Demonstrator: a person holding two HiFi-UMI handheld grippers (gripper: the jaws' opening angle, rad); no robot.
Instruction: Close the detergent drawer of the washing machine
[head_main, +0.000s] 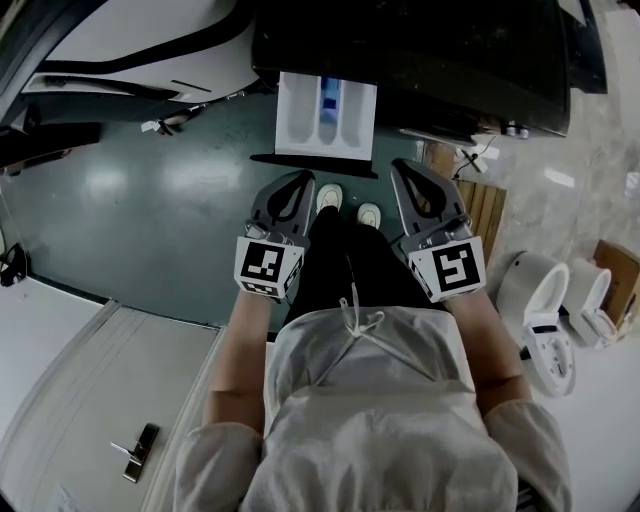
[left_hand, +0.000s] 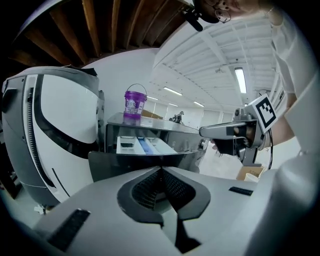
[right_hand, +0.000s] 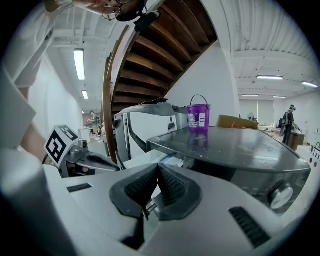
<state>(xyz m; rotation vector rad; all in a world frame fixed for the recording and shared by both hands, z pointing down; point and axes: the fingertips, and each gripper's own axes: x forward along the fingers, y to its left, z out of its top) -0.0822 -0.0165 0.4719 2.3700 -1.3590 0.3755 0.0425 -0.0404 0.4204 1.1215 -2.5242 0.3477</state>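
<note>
The detergent drawer (head_main: 326, 115) stands pulled out from the dark washing machine (head_main: 420, 50): a white tray with a blue middle compartment and a dark front panel (head_main: 314, 164). My left gripper (head_main: 303, 178) is shut and empty, its tip just short of the panel's left part. Close off the panel's right end, my right gripper (head_main: 401, 166) is also shut and empty. In the left gripper view the drawer (left_hand: 142, 145) lies straight ahead beyond the closed jaws (left_hand: 161, 170). The right gripper view shows its closed jaws (right_hand: 158, 167) beside the drawer (right_hand: 150, 159).
A purple bucket (right_hand: 198, 115) stands on the machine's top. A white appliance (head_main: 130, 50) stands to the left, over a green floor (head_main: 130, 190). Wooden slats (head_main: 482, 210) and white toilets (head_main: 545, 300) are at the right. The person's feet (head_main: 345, 205) are below the drawer.
</note>
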